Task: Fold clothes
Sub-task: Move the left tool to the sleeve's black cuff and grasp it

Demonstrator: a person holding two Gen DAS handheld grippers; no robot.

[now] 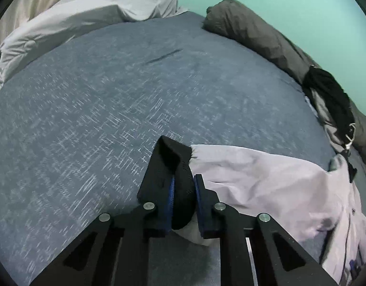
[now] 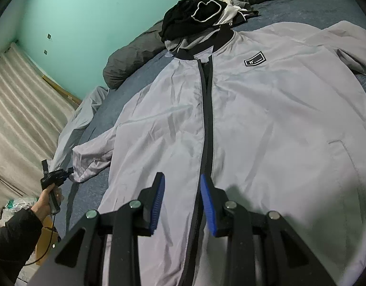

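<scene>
A light grey zip jacket (image 2: 266,124) with a black zipper and black collar lies face up on the blue bed cover (image 1: 111,90). My left gripper (image 1: 184,186) is shut on the black cuff (image 1: 175,155) of the jacket's sleeve (image 1: 266,181), out to the side of the body. That gripper also shows small in the right wrist view (image 2: 58,175), at the end of the sleeve (image 2: 92,159). My right gripper (image 2: 181,178) is open and empty, hovering over the lower zipper of the jacket.
A pile of black and white clothes (image 2: 202,16) lies by the jacket's collar. A dark grey rolled duvet (image 1: 254,31) runs along the teal wall. A pale grey blanket (image 1: 83,14) is bunched at the far side. A beige curtain (image 2: 21,109) hangs beyond the bed.
</scene>
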